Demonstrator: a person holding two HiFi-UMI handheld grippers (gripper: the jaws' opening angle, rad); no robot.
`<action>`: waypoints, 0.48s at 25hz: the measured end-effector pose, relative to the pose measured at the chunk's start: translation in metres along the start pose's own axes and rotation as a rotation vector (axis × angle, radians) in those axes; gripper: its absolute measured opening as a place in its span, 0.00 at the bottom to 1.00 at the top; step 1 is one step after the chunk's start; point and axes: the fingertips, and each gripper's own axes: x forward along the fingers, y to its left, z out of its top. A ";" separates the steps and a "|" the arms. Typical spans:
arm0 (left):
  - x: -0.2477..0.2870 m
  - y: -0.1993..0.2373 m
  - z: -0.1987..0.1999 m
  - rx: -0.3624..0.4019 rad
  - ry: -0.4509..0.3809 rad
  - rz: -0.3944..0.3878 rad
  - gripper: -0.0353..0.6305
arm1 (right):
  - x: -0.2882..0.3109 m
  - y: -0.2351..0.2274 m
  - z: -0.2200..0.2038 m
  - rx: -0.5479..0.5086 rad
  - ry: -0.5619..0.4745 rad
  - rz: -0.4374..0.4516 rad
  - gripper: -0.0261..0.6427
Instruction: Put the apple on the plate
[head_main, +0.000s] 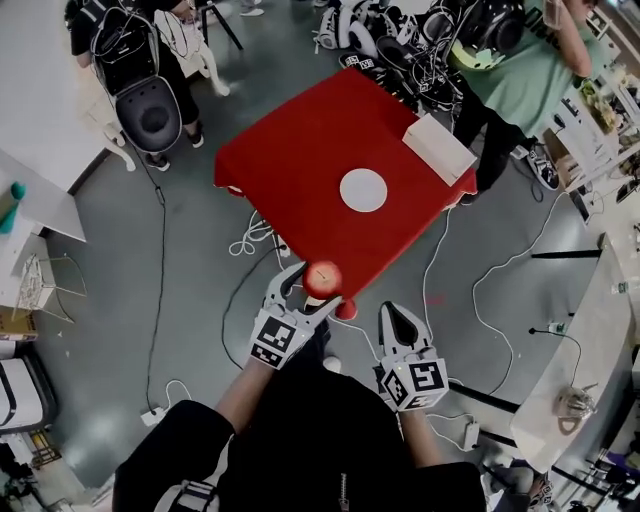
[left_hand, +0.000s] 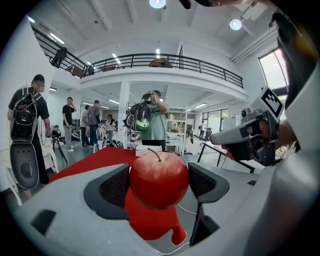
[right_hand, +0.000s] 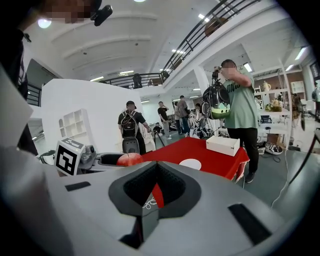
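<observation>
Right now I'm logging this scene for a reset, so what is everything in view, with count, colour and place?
apple: one, red, between the left tool's jaws, short of the table.
plate: one, white, middle of the table, bare.
table: one, red cloth, ahead.
box: one, white, table's far right edge.
person in green: one, by the box.
person in black: one, left of the table.
cables: several, white, on the floor.
left tool: grey, gripping the apple.
right tool: grey, shut, empty.
</observation>
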 end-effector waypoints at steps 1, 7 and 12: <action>0.008 0.010 0.002 -0.001 0.000 -0.004 0.59 | 0.010 -0.004 0.004 0.001 0.004 -0.005 0.05; 0.055 0.064 0.015 0.005 0.008 -0.040 0.59 | 0.068 -0.025 0.030 0.004 0.028 -0.036 0.05; 0.087 0.107 0.019 0.007 0.022 -0.076 0.59 | 0.116 -0.034 0.046 0.013 0.044 -0.059 0.05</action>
